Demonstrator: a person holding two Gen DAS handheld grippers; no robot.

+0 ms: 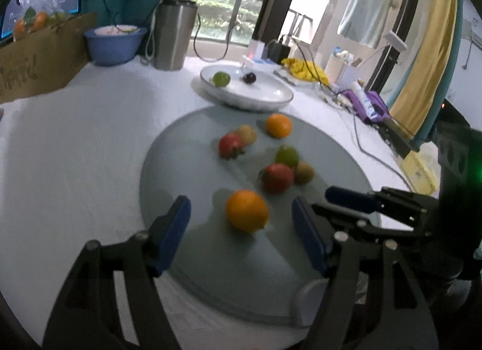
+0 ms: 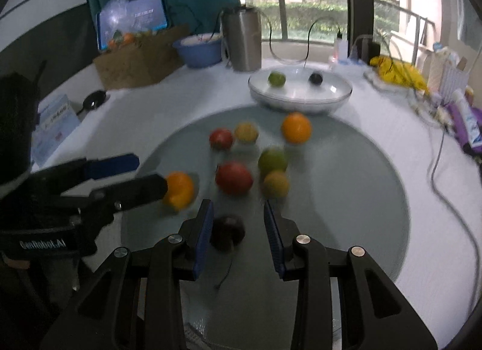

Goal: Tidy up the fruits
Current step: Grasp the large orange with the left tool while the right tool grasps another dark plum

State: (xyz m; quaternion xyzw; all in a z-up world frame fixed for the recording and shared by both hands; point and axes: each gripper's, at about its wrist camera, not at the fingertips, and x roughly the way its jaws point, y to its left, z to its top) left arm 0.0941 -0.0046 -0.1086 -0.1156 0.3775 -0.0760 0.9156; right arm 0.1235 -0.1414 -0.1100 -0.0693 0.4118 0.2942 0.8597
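Note:
Several fruits lie on a round grey glass disc (image 1: 186, 175) (image 2: 346, 187). My left gripper (image 1: 241, 226) is open, its blue pads on either side of a near orange (image 1: 247, 210) (image 2: 179, 189), apart from it. My right gripper (image 2: 238, 226) is open around a dark plum (image 2: 227, 231) lying by its left pad. It also shows in the left wrist view (image 1: 325, 199). Two red fruits (image 2: 233, 177) (image 2: 221, 138), a green one (image 2: 272, 159), two yellowish ones and a far orange (image 2: 296, 127) lie farther on. A white bowl (image 2: 301, 98) (image 1: 271, 97) behind holds a green fruit (image 2: 276, 78) and a dark plum (image 2: 315, 78).
A steel tumbler (image 2: 242, 40), a blue bowl (image 2: 198, 49) and a cardboard box (image 2: 138, 58) with oranges stand at the back. Bananas (image 2: 397, 71), cables and a purple item (image 2: 464, 121) lie on the right. A card (image 2: 55, 124) lies on the left.

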